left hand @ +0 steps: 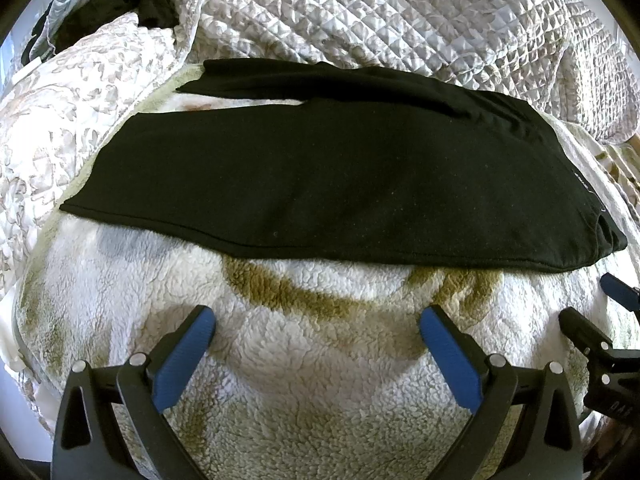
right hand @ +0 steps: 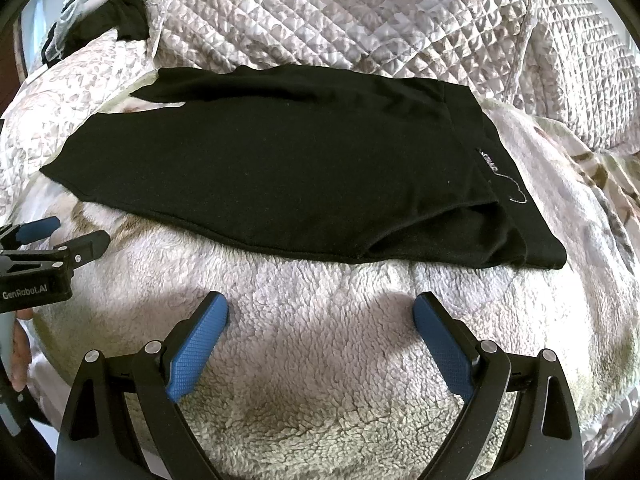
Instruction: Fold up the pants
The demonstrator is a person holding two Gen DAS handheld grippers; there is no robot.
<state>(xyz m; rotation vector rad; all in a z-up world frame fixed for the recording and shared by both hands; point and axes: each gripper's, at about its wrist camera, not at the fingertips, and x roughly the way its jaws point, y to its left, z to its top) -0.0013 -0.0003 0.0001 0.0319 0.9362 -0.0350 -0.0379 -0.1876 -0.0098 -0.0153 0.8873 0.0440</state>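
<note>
Two wrist views, side by side, both facing the pants across the blanket.

The left wrist camera looks forward and down past its fingers (left hand: 208, 320), close over the blanket (left hand: 320, 380); the right wrist camera does likewise, further right. Both share the pants (left hand: 320, 184) and the quilt (right hand: 360, 12) behind; each catches the other gripper at its edge.

black pants (left hand: 320, 184) flat on fleece blanket (left hand: 320, 380), left gripper (left hand: 318, 326) spread wide

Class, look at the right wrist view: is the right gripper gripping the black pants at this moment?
No. The right gripper stands open over the fleecy blanket, and the black pants lie flat beyond its fingertips, untouched.
</note>
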